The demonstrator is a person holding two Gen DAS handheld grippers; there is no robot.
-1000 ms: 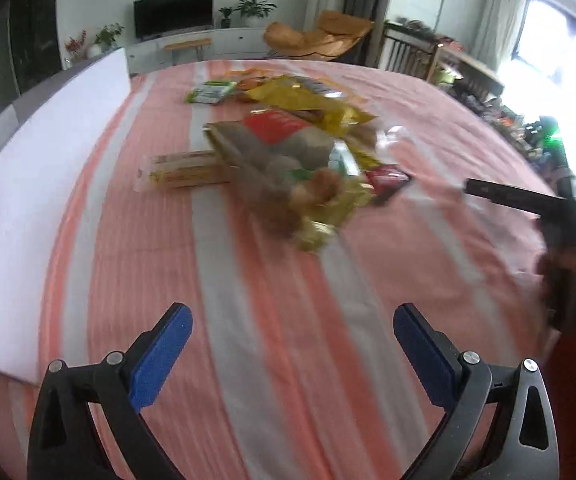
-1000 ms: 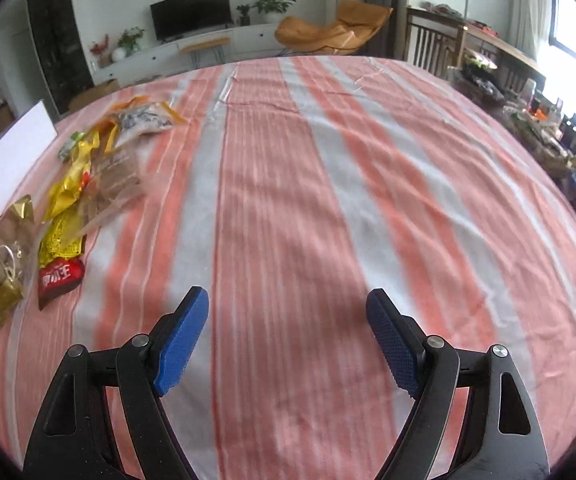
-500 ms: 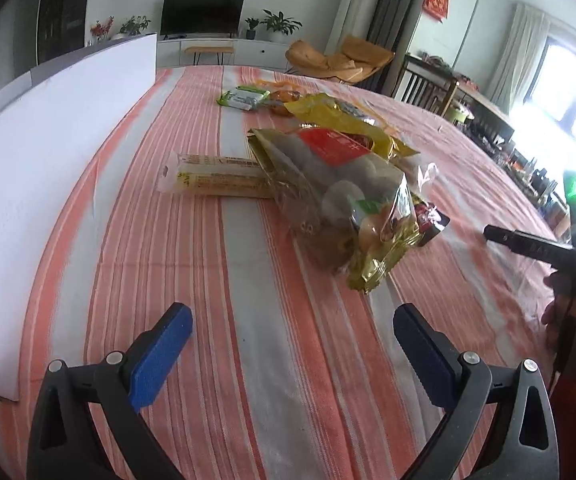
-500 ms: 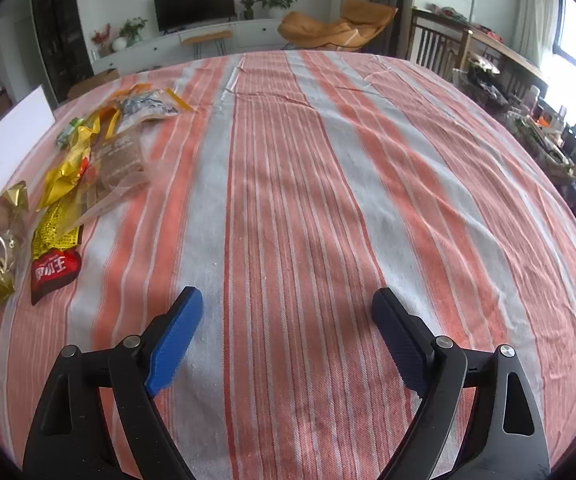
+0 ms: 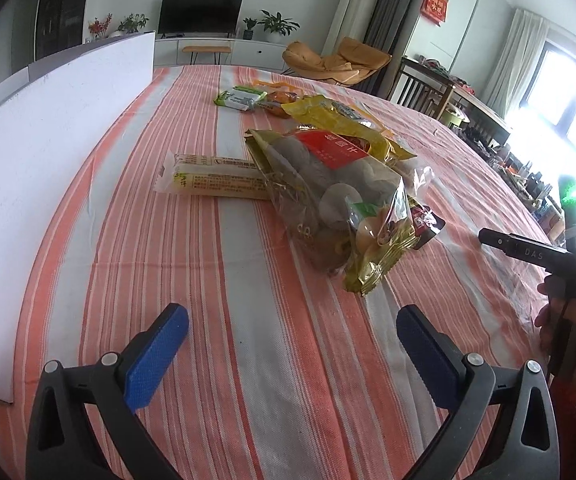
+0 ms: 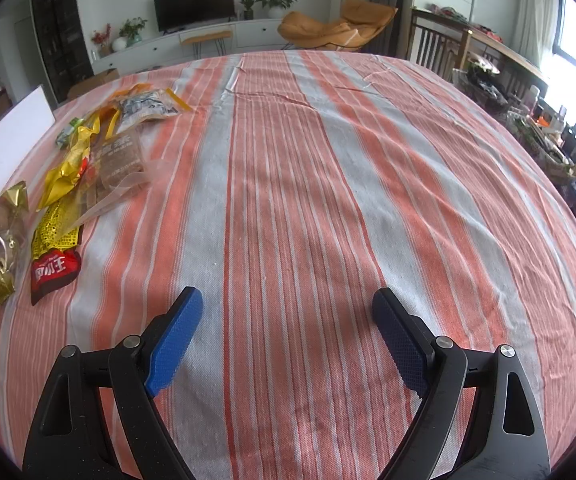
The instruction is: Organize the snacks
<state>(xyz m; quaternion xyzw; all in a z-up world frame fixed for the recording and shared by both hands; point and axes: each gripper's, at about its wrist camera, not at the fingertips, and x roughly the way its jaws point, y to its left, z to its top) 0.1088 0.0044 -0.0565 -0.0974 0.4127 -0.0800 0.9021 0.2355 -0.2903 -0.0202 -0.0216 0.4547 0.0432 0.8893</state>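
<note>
Facing the snack pile, the left tongs hang low over the striped counter, blue pads wide apart and holding nothing. Compared with a second ago, this view has closed in: the clear bag of round snacks now fills the centre of the frame, sharp rather than blurred, just beyond the pads. A long pale packet lies to its left, its far end under the bag; a yellow bag and a green packet lie further up the frame. A white board stands along the left edge. At right, a hand grips the other tool's handle. The approach suggests the clear bag is the first pick, with no grasp yet begun.

In the right wrist view, the right tongs also stand apart and unloaded, pointed at bare cloth in the lower centre. The snacks sit well apart at the left edge, including a red packet. This view has barely shifted, so the right side appears to be waiting.
</note>
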